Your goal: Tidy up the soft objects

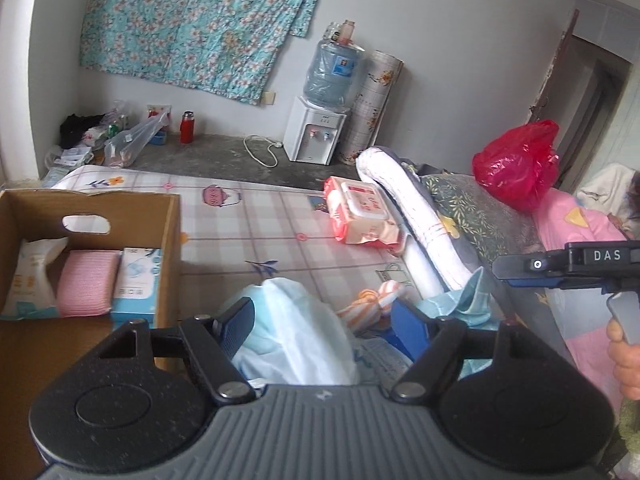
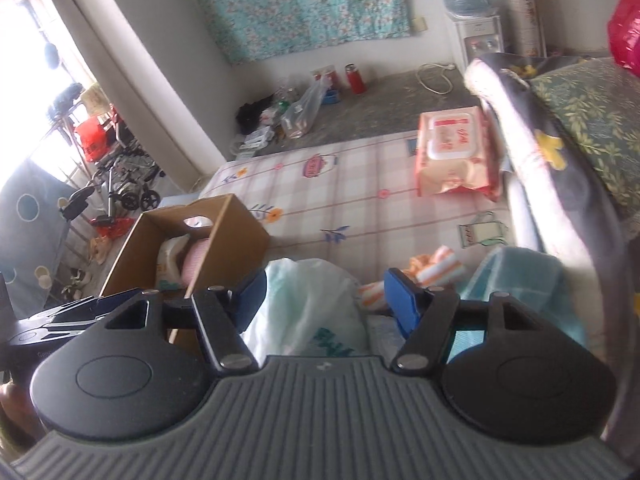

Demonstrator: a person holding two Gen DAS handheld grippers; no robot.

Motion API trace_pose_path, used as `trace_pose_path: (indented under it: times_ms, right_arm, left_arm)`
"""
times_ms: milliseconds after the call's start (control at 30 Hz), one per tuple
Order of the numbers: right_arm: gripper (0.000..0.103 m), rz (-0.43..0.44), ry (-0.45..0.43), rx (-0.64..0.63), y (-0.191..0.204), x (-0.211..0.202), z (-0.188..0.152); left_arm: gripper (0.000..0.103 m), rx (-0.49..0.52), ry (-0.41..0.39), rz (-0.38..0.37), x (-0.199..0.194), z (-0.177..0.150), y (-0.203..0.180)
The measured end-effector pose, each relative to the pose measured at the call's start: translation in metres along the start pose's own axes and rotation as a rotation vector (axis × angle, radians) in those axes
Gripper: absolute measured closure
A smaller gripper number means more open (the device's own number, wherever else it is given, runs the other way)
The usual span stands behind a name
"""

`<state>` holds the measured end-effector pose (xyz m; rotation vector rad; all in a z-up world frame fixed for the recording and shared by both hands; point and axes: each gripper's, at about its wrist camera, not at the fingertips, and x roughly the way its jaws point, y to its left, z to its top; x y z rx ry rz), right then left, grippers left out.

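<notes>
A soft pale blue-white plastic pack lies on the checked bed sheet in front of me. My left gripper is open with its blue pads on either side of the pack. My right gripper is open around the same pack. An orange-striped cloth lies just right of it, beside a light blue cloth. A cardboard box at the left holds a pink sponge and tissue packs. A pink wet-wipes pack lies farther back.
A rolled white quilt and floral pillow bound the right side, with a red plastic bag on top. A water dispenser, red flask and clutter stand on the concrete floor beyond the bed.
</notes>
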<state>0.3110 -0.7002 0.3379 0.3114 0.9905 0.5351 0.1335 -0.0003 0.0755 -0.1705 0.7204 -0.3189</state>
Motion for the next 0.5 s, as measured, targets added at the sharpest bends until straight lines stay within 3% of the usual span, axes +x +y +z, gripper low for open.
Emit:
trace_pose_path:
  times_ms: [133,267,333,500]
  right_arm:
    - [0.038,-0.040,-0.007,0.039,-0.042,-0.023,-0.019]
    - [0.038,-0.013,0.013,0.082,-0.064,-0.021,-0.045]
    - [0.043,0.011,0.038,0.101,-0.073,-0.014,-0.060]
    - [0.054,0.062,0.153,0.201,-0.087,0.027,-0.087]
  left_arm:
    - [0.030,0.022,0.029,-0.080,0.029,-0.021,-0.037]
    - [0.048,0.049,0.112,-0.151,0.060,-0.049,-0.065]
    - [0.056,0.068,0.155,-0.183,0.073,-0.064,-0.073]
    - [0.082,0.074,0.260,-0.191,0.107,-0.088,-0.077]
